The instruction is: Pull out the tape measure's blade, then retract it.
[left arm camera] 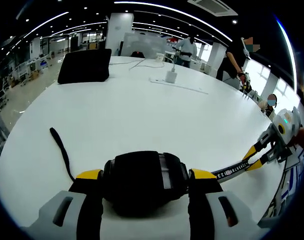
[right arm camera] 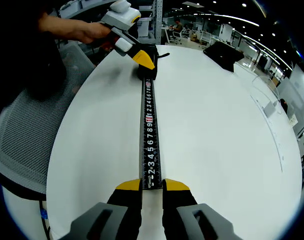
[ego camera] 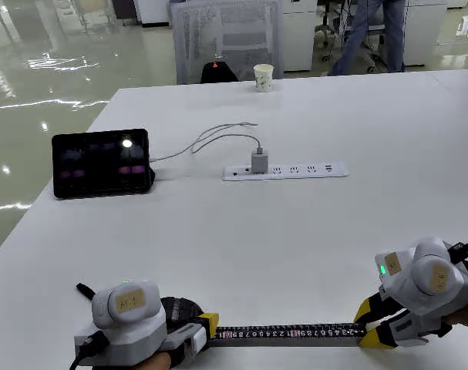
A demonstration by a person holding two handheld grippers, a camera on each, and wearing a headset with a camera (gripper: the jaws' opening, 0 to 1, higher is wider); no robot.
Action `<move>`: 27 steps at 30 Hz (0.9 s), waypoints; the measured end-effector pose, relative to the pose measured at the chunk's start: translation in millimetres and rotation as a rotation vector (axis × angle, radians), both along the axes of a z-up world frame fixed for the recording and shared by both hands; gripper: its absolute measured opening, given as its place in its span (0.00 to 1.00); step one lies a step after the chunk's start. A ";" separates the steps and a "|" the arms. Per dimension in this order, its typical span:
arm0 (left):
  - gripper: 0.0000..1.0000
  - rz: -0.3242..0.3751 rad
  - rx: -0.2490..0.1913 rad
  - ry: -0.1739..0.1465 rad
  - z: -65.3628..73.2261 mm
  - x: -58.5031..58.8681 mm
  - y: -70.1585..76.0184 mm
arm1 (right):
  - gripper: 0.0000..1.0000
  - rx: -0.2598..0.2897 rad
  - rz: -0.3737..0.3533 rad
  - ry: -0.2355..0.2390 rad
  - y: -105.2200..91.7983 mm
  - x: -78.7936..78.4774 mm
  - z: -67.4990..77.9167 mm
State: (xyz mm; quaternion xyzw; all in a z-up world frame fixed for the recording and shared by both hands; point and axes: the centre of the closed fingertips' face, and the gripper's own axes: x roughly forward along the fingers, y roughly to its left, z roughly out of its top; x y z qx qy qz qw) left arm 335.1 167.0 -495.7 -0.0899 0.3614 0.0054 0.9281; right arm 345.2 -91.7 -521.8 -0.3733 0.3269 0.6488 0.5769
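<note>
The black tape measure case [left arm camera: 144,181] sits clamped between the yellow-tipped jaws of my left gripper [left arm camera: 145,174] at the table's near left [ego camera: 183,312]. Its black blade [ego camera: 287,332] with white numerals runs out flat along the front edge toward the right. My right gripper [right arm camera: 152,184] is shut on the blade's end [right arm camera: 151,175]; in the head view this gripper [ego camera: 370,324] is at the near right. The blade [right arm camera: 149,120] stretches straight from these jaws to the case [right arm camera: 147,55]. A black wrist strap [left arm camera: 60,150] trails from the case.
A dark tablet [ego camera: 101,163] stands at the left of the white table [ego camera: 295,231]. A white power strip [ego camera: 286,170] with a plugged charger and cables lies mid-table. A paper cup [ego camera: 264,77] stands at the far edge. A mesh chair and a standing person are beyond the table.
</note>
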 end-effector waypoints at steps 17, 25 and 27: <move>0.65 0.000 0.007 0.041 -3.1 0.6 0.2 | 0.11 -0.016 0.005 -0.007 -0.2 -0.1 -0.4; 0.64 -0.004 0.009 0.063 -4.3 -0.5 0.0 | 0.10 -0.018 0.001 -0.005 -0.3 0.1 -0.6; 0.63 -0.002 0.012 0.069 -4.6 -0.5 0.2 | 0.10 -0.020 0.002 -0.007 -1.4 0.0 -0.1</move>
